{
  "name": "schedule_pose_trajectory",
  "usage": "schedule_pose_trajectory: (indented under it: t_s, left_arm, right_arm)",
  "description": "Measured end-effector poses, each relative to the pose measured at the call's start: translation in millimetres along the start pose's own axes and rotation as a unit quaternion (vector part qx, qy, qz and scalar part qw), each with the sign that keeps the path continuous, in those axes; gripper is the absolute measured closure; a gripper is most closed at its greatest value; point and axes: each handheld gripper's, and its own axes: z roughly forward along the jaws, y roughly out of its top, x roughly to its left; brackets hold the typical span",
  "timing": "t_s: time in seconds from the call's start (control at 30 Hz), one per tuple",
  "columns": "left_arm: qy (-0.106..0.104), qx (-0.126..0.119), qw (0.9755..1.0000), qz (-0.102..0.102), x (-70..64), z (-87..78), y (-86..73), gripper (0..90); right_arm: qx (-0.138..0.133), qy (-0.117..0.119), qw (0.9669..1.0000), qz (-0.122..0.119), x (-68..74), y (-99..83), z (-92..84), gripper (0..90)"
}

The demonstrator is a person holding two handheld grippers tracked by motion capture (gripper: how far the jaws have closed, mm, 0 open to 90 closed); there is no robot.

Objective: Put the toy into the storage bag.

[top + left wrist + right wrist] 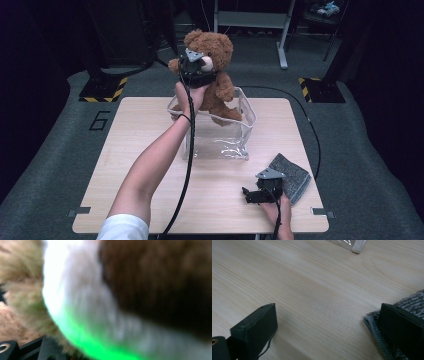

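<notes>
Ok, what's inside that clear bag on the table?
The teddy bear's legs sit in the open top of the clear bag, with the left gripper at its head. The bag's lower part looks empty; the gripper hides the bear's face.

Overhead light is falling on the table while the surrounding room is sitting in darkness. Glare is flashing off the clear bag. Close up, the teddy bear is blurring badly, a green glow washing over white fur.
</notes>
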Motion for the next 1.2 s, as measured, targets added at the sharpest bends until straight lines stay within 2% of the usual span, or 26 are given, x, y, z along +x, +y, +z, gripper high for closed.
schedule_pose_trajectory:
  t_s: [0.1,0.37,0.8,0.9,1.03,1.2]
  left_arm:
    - [-0.006,0.007,1.0000,0.002,-2.7,-2.4,-1.4,39.1]
    - [-0.020,0.036,0.9991,0.005,-1.1,-5.9,-9.0,39.6]
    - [-0.032,0.060,0.9976,0.015,-1.1,-14.8,-17.4,39.4]
    - [-0.036,0.057,0.9977,0.005,0.8,-15.1,-23.5,39.5]
    - [-0.037,0.053,0.9979,0.003,0.2,-13.6,-23.7,39.4]
    - [-0.044,0.075,0.9960,0.018,-2.2,-7.7,-29.1,35.4]
  right_arm:
    - [-0.003,-0.003,0.9999,0.011,1.3,0.2,0.5,1.9]
    - [0.001,-0.001,1.0000,0.006,0.6,0.0,-0.1,2.0]
    - [0.001,-0.002,1.0000,0.005,0.1,0.0,0.1,2.0]
    - [-0.001,-0.003,1.0000,0.006,0.2,0.0,0.4,2.0]
    - [0.000,-0.002,1.0000,0.005,0.1,0.1,0.2,2.0]
    - [0.001,-0.003,1.0000,0.005,0.2,0.0,0.1,1.9]
